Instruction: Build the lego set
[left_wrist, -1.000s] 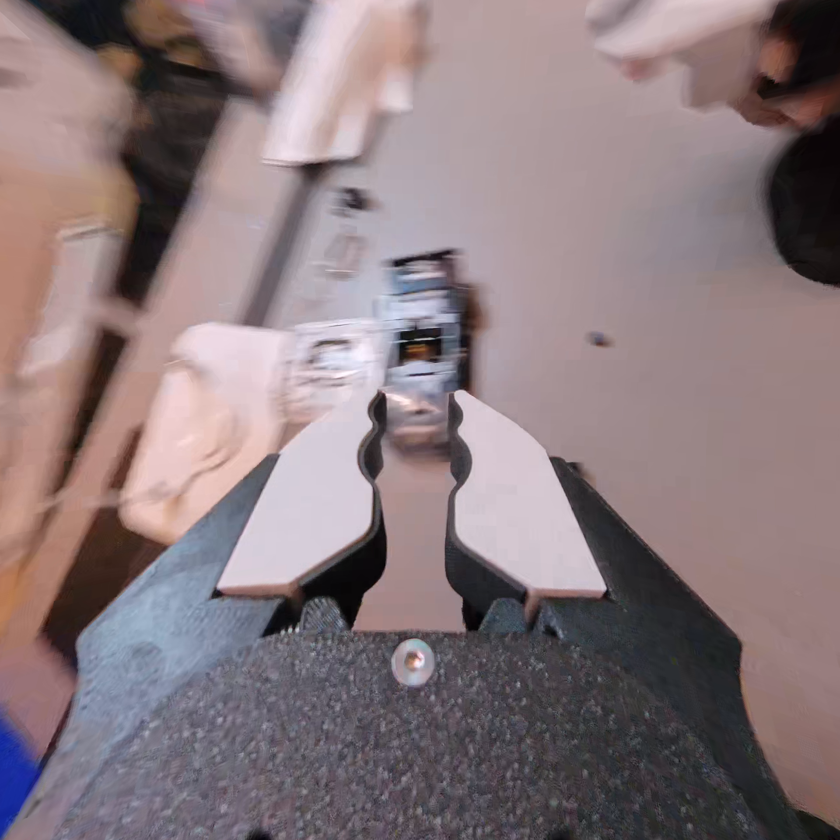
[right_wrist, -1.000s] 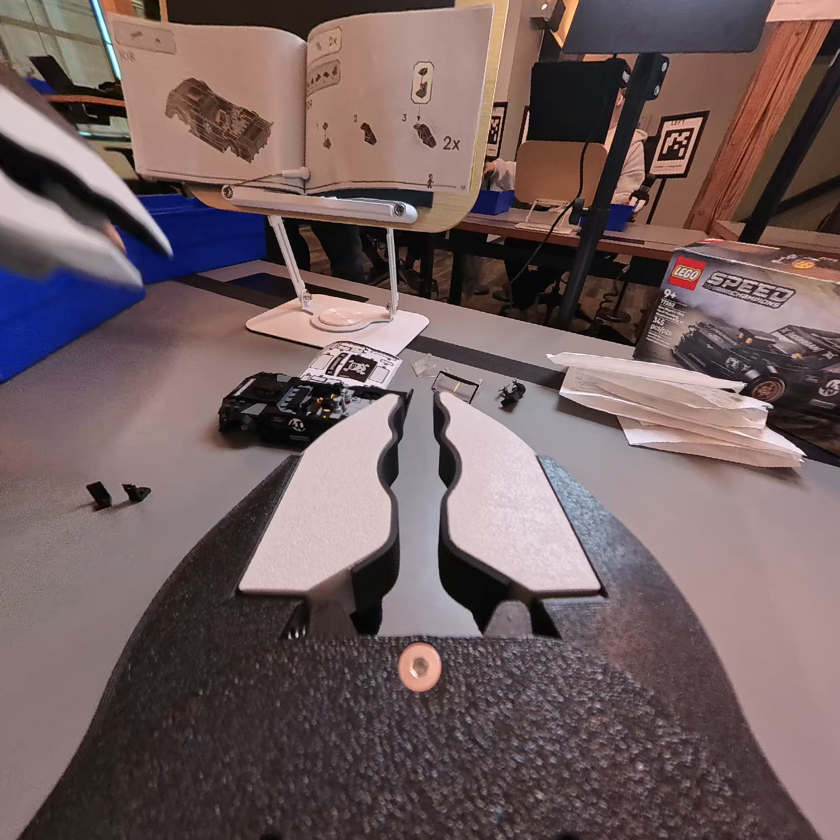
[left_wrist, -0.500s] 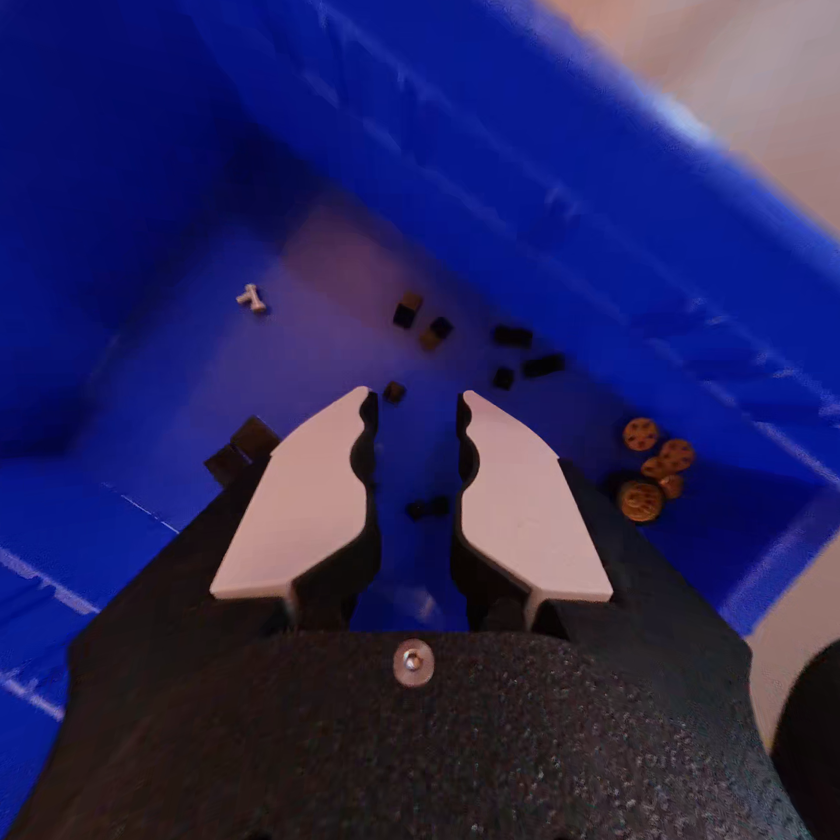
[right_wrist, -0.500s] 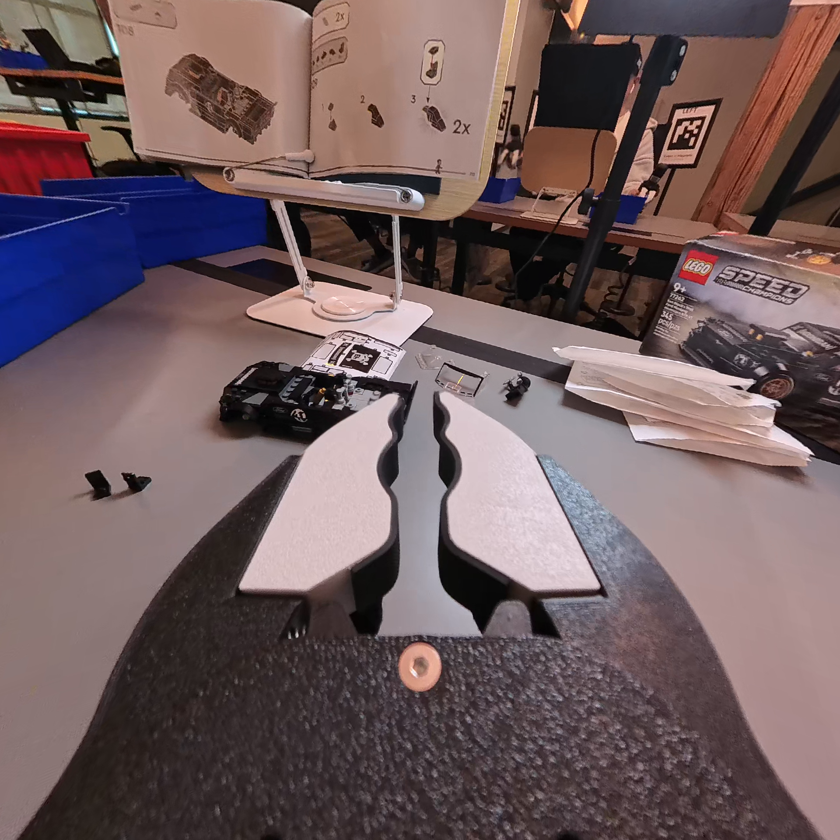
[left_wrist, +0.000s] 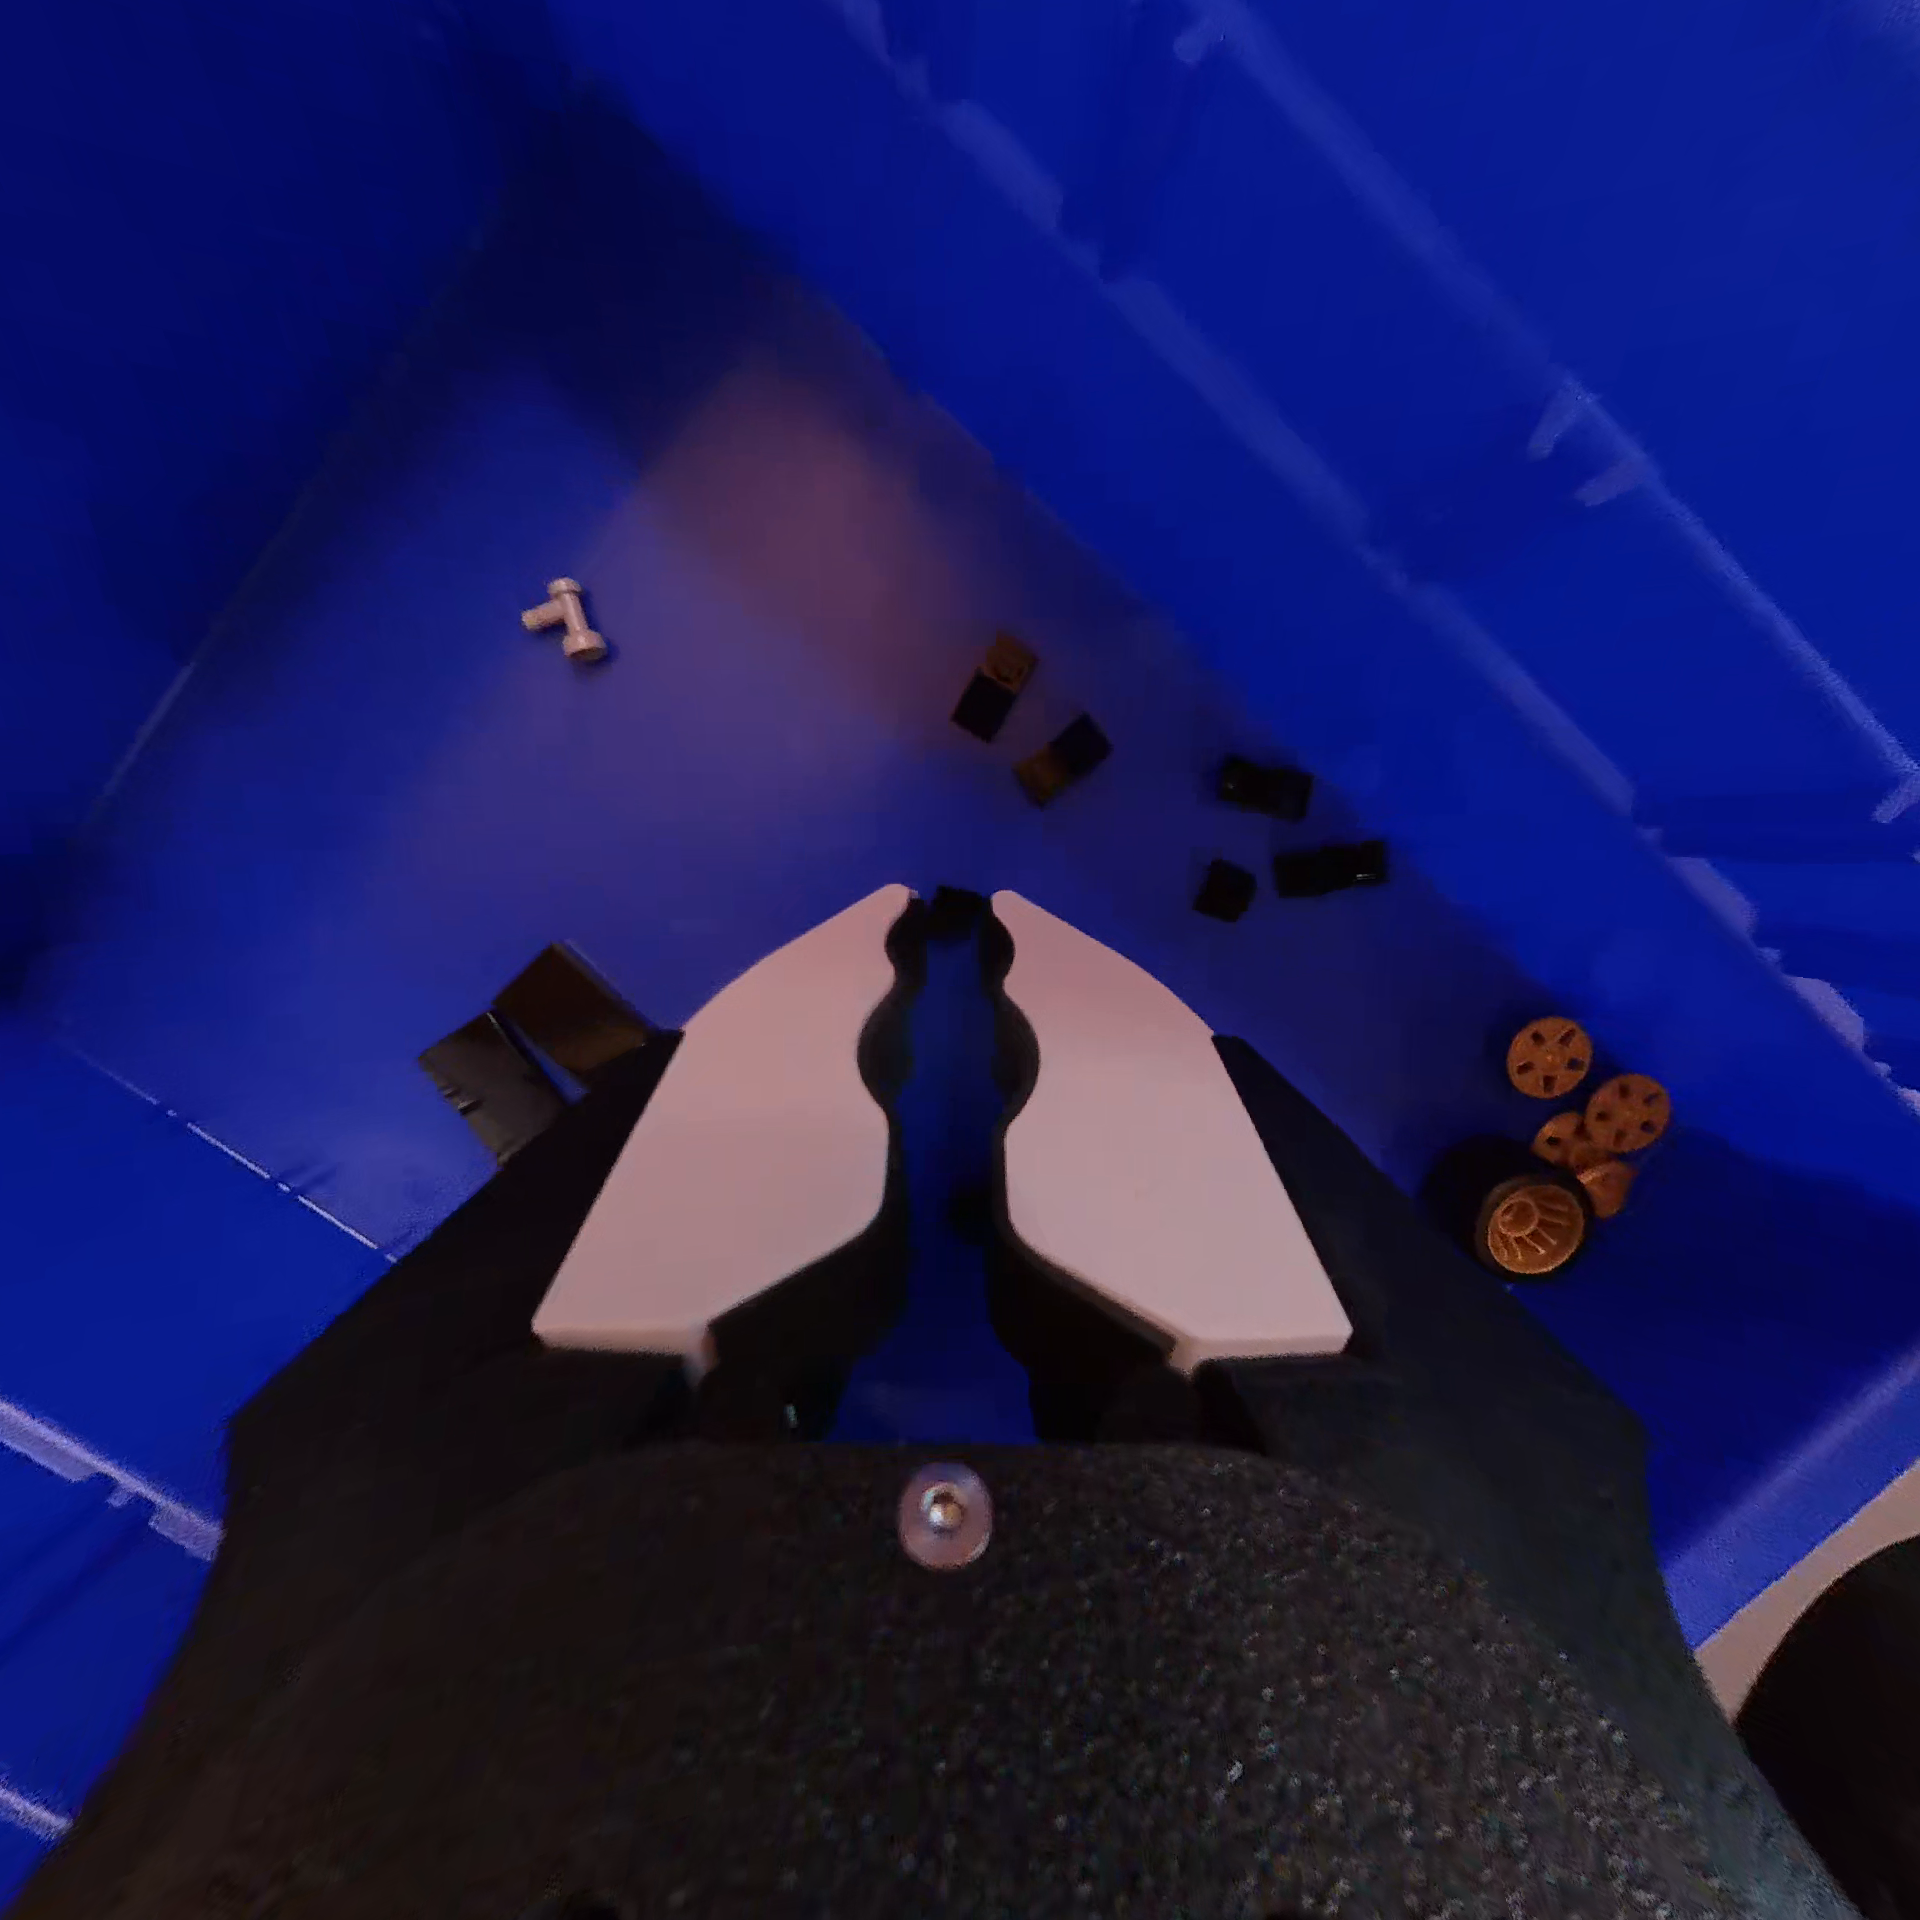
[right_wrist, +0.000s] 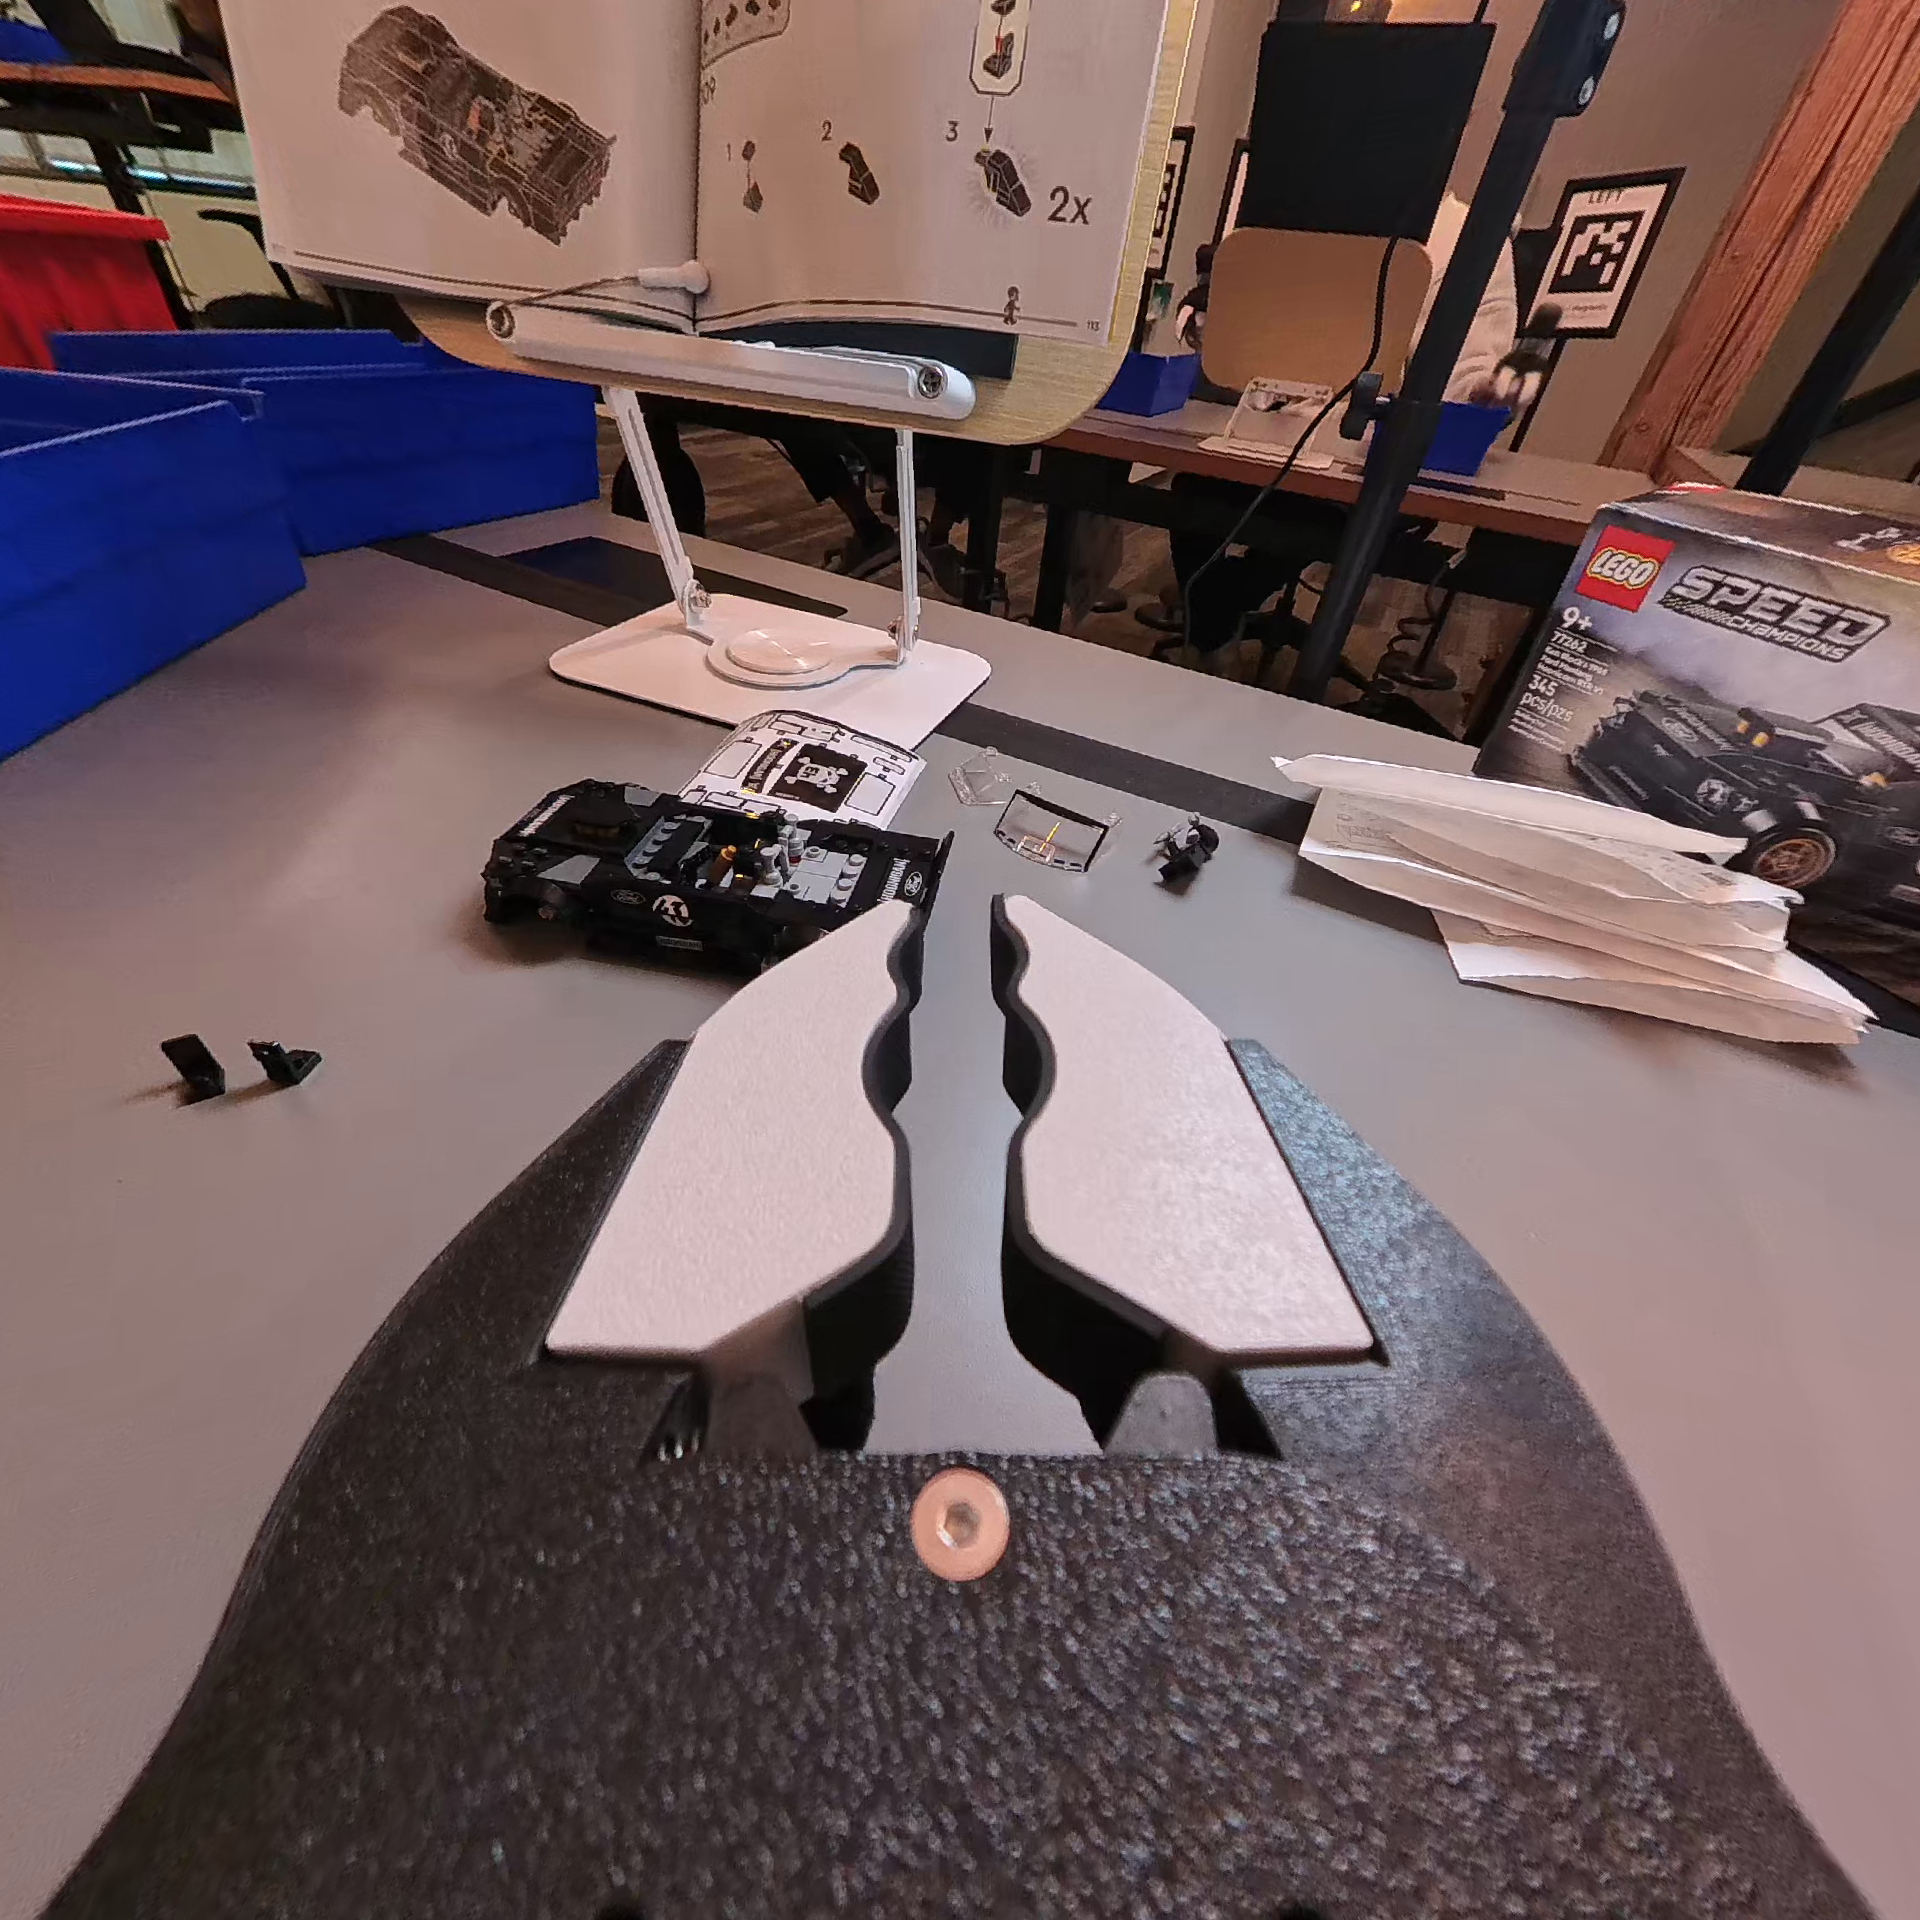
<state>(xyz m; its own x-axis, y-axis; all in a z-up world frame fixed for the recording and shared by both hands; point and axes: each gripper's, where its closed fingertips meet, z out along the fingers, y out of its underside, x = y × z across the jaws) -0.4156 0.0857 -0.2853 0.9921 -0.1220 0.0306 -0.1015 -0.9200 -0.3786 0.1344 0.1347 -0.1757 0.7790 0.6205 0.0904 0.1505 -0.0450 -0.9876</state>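
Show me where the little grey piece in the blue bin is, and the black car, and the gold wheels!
little grey piece (left_wrist: 566, 620): left wrist view, its middle joint.
black car (right_wrist: 665, 873): right wrist view, its top.
gold wheels (left_wrist: 1548, 1061): left wrist view, one loose rim's face.

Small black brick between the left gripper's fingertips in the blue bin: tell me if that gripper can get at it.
Probably yes. The left gripper is down inside the blue bin, and the small black brick sits between its narrowed fingertips with nothing over it. Whether the pads already touch it is unclear.
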